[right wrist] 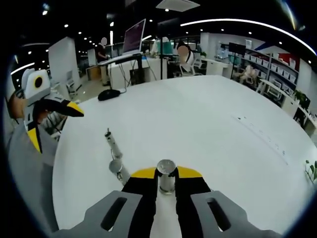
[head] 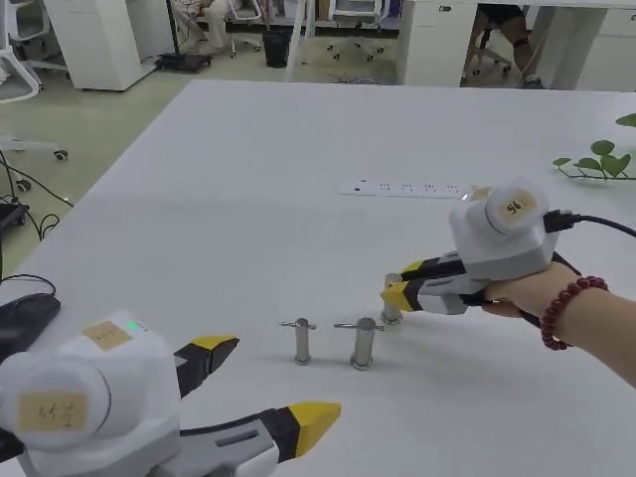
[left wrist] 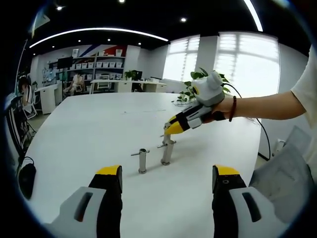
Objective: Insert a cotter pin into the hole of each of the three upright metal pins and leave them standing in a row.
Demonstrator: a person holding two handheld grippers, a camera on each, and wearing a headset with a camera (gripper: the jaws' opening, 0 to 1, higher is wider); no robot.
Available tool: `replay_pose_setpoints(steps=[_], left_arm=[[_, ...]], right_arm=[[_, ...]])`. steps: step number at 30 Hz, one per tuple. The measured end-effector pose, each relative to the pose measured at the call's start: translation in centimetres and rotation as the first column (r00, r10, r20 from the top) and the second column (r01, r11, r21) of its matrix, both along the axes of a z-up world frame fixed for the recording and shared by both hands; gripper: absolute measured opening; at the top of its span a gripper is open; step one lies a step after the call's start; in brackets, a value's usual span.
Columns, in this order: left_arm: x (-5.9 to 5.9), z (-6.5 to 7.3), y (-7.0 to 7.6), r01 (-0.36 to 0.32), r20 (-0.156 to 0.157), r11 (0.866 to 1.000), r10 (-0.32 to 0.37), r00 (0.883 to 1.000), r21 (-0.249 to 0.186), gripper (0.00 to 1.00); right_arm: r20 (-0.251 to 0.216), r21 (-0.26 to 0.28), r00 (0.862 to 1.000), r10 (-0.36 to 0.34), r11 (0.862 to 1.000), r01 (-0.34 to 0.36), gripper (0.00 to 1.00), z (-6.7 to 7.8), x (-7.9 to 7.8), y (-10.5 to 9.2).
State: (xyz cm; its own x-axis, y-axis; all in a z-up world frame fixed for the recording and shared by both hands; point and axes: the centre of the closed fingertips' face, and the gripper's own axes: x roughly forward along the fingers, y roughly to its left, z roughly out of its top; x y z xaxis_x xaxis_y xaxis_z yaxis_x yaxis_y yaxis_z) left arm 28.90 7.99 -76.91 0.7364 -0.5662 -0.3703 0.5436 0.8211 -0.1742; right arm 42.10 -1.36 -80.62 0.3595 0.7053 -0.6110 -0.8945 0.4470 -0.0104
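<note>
Three short metal pins stand on the white table (head: 248,199). The left pin (head: 302,341) and the middle pin (head: 363,344) each carry a thin cotter pin (head: 296,324) across the top. My right gripper (head: 395,286) is shut on the third pin (head: 392,310), which stands a little behind and right of the middle one. The right gripper view has that pin (right wrist: 167,182) upright between the yellow-tipped jaws. My left gripper (head: 273,383) hovers open, near the table's front edge, short of the row. Its view shows the left pin (left wrist: 142,161) and middle pin (left wrist: 166,151) ahead.
A white power strip (head: 407,188) lies farther back on the table. Plant leaves (head: 599,159) reach in at the right edge. A black object (head: 22,320) with cables sits at the left edge. Office chairs and desks stand beyond the table.
</note>
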Motion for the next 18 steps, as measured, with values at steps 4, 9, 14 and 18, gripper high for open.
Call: replay_pose_setpoints(steps=[4, 9, 14, 18], left_arm=[[-0.1, 0.1, -0.3, 0.006, 0.003, 1.0, -0.006, 1.0, 0.002, 0.73], [-0.3, 0.1, -0.5, 0.012, 0.005, 1.0, -0.012, 1.0, 0.003, 0.73], [-0.5, 0.1, -0.6, 0.014, 0.005, 1.0, -0.014, 1.0, 0.006, 0.73], [-0.6, 0.1, -0.6, 0.015, 0.004, 1.0, -0.015, 1.0, 0.008, 0.73]], right_arm=[[0.001, -0.005, 1.0, 0.004, 1.0, -0.004, 0.14, 0.0, -0.3, -0.8], [-0.004, -0.001, 1.0, 0.013, 1.0, -0.013, 0.14, 0.0, -1.2, -1.5], [-0.002, -0.01, 1.0, 0.028, 1.0, -0.028, 0.14, -0.1, -2.2, -1.9], [-0.006, -0.011, 0.999, 0.041, 0.999, -0.041, 0.14, -0.2, -2.9, -2.2]])
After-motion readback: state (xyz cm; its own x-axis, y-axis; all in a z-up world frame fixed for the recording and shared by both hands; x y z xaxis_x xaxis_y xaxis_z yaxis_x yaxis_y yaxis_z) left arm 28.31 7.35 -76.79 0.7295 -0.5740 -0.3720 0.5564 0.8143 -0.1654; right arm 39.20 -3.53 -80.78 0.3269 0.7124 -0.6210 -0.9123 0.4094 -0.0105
